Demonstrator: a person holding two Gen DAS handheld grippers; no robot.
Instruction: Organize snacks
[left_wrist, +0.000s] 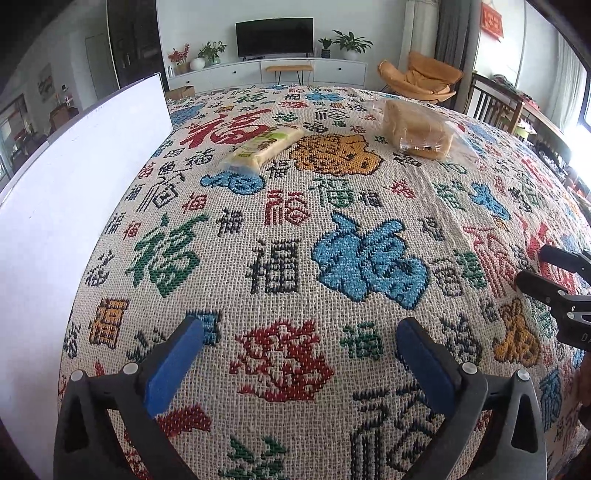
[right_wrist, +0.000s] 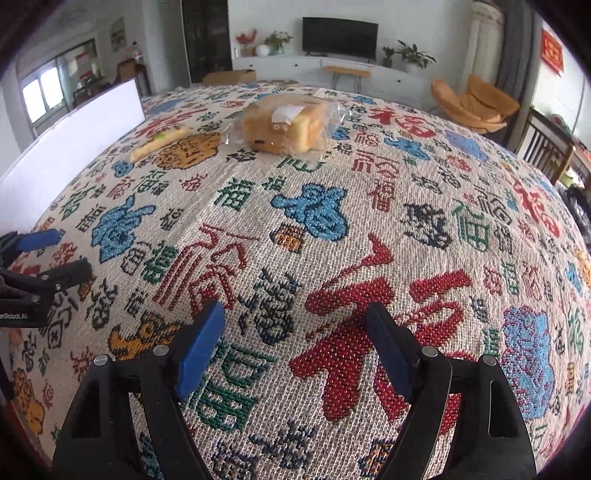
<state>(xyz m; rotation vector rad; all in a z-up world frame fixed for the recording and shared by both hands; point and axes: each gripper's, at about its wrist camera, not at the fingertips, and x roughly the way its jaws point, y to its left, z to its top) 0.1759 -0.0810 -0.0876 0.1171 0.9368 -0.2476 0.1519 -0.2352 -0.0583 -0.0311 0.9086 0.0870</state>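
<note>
Blue-padded left claw (left_wrist: 299, 341) agape, coarse woven cloth (left_wrist: 295, 236), crinkly bagged bread (left_wrist: 421, 133)

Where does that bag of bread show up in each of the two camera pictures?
Left wrist view: bag of bread, upper right, far across the tablecloth.
Right wrist view: bag of bread, top centre.
Shared landmark: the flat yellow snack packet lies left of it in both.

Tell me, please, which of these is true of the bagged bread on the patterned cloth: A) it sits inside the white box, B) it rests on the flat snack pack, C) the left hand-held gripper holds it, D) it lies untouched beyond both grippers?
D: the bagged bread lies alone on the cloth, far from both open grippers.
</note>
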